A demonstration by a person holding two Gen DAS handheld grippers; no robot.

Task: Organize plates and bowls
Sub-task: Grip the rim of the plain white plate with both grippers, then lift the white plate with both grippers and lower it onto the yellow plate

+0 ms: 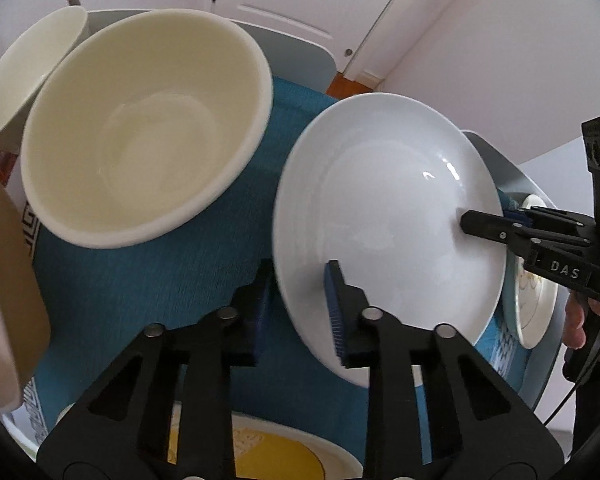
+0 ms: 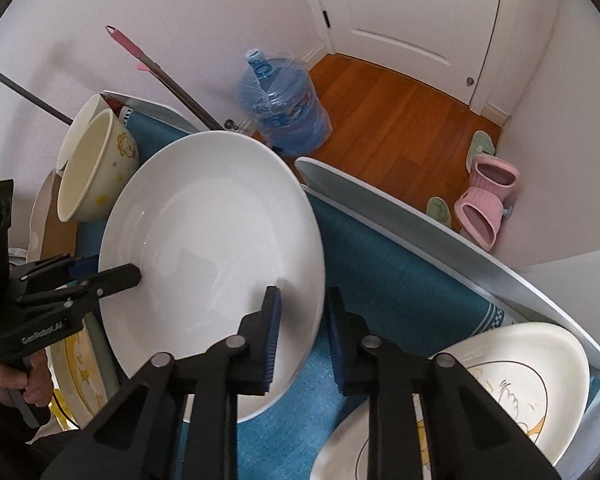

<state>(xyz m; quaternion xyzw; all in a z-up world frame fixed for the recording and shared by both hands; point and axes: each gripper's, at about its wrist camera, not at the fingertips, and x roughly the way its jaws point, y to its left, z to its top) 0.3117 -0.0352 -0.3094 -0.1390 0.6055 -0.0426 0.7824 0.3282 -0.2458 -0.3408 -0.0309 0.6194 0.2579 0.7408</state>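
A large white plate (image 1: 388, 208) (image 2: 212, 248) is held tilted above the blue table mat (image 1: 140, 280) by both grippers. My left gripper (image 1: 300, 308) has its jaws around the plate's near rim; it shows at the left in the right wrist view (image 2: 112, 276). My right gripper (image 2: 304, 336) clamps the opposite rim; it shows at the right in the left wrist view (image 1: 488, 228). A cream bowl (image 1: 140, 136) (image 2: 96, 172) with a yellow print sits on the mat, with another bowl (image 1: 24, 72) behind it.
Cream plates with yellow print lie on the mat: one (image 2: 512, 384) at the right, one (image 2: 360, 452) in front, one (image 1: 536, 280) under the white plate, one (image 1: 268, 456) below my left gripper. A water jug (image 2: 284, 108) and pink slippers (image 2: 484, 204) stand on the wooden floor.
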